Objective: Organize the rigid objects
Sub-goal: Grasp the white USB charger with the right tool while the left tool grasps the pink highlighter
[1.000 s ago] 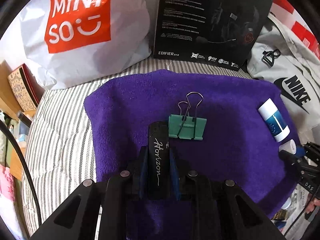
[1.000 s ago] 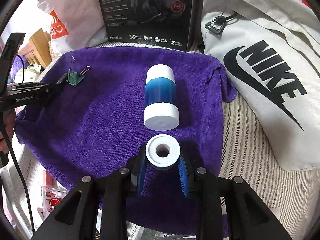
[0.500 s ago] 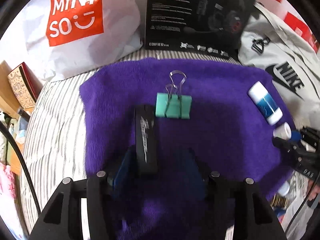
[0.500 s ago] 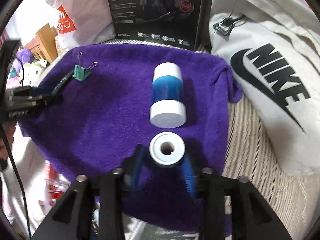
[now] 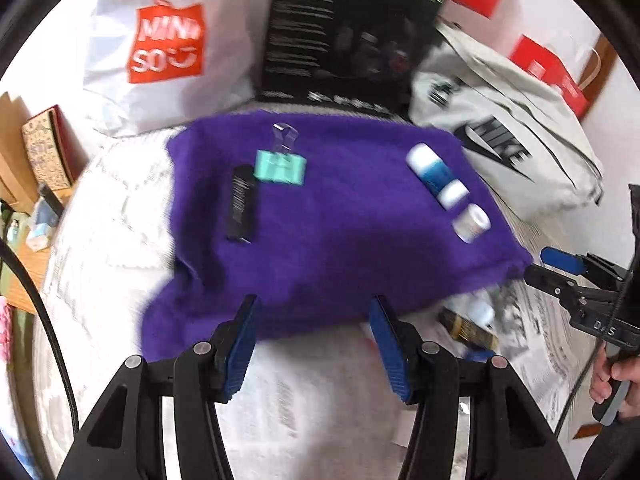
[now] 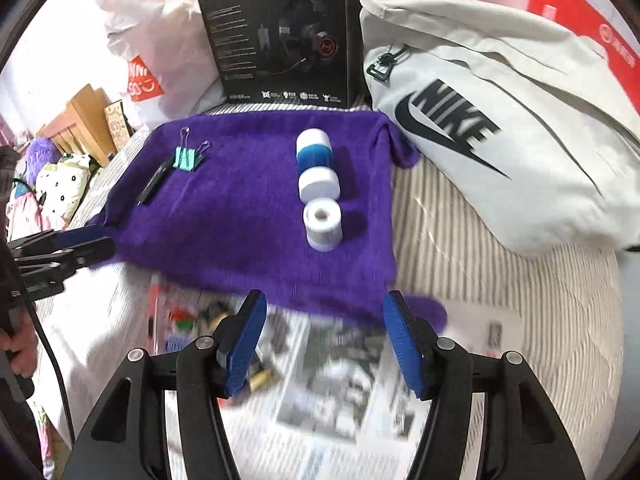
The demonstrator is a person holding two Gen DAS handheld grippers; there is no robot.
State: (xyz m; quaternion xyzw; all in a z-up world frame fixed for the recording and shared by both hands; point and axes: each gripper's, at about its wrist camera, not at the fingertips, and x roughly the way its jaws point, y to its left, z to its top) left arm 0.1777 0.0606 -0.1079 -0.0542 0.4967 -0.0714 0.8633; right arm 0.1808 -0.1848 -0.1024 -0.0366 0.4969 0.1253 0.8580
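Striped bedding [image 6: 472, 248] is carrying a purple towel [image 6: 248, 216], with newspaper [image 6: 340, 384] lying at the near edge. Behind the towel a black headset box [image 6: 276, 32] is standing upright, a white Miniso bag [image 5: 160, 44] is sitting to its left and a pale Nike bag [image 6: 480, 120] is slumping to its right.

Four items are lying on the towel. At the left side, a black lighter-like bar [image 5: 241, 204] is lying lengthwise, and a teal binder clip [image 5: 281, 166] is resting just beside its far end, wire handles pointing away. At the right side, a blue-and-white glue stick [image 6: 316, 168] is lying on its side, and its white cap [image 6: 322, 224] is sitting just in front of it, open hole facing the right wrist camera; whether the two are touching is hard to say.

Left tool [image 5: 312, 340] is hanging over the near hem of the towel, blue pads spread wide, gripping nothing. Right tool [image 6: 322, 340] is hovering over the newspaper and towel edge, pads likewise wide apart and empty. Left wrist view is motion-blurred. A person's hand [image 5: 616, 380] is showing at the right edge of that view, gripping the right tool's handle.
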